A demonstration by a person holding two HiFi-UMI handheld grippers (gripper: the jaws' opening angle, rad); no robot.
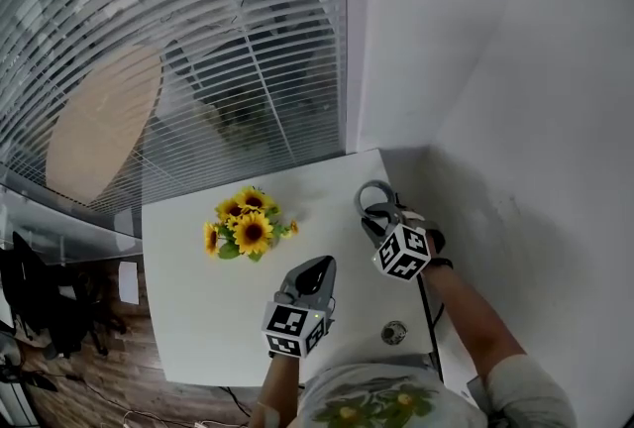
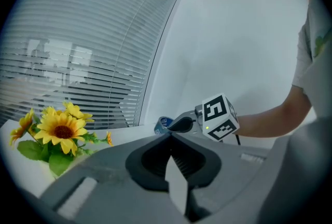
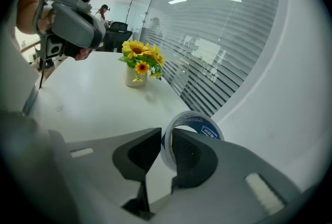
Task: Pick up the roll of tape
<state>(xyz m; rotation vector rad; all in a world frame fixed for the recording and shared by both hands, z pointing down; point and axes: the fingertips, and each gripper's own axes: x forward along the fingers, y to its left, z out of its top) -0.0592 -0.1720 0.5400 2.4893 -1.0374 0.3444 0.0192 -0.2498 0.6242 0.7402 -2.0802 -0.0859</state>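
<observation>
The right gripper (image 3: pixel 166 137) has its jaws narrow on the tape (image 3: pixel 193 127), pinching the ring's wall with one jaw inside the hole and one outside. The roll stands on edge in that grip near the table's (image 1: pixel 198 317) far right corner, close to the wall (image 1: pixel 515 69). From the left gripper view the tape (image 2: pixel 163 125) appears to be just clear of the tabletop. So the grasp looks made and the lift is the step in hand. What the next move calls for is a steady pinch while raising, since the hold is on a thin wall only.

The left gripper (image 2: pixel 170 137) is closed with nothing between its jaws, held idle over the table's near side.

The one container is a small pale vase (image 3: pixel 132 77), well apart from the tape, holding sunflowers (image 3: pixel 140 57).
</observation>
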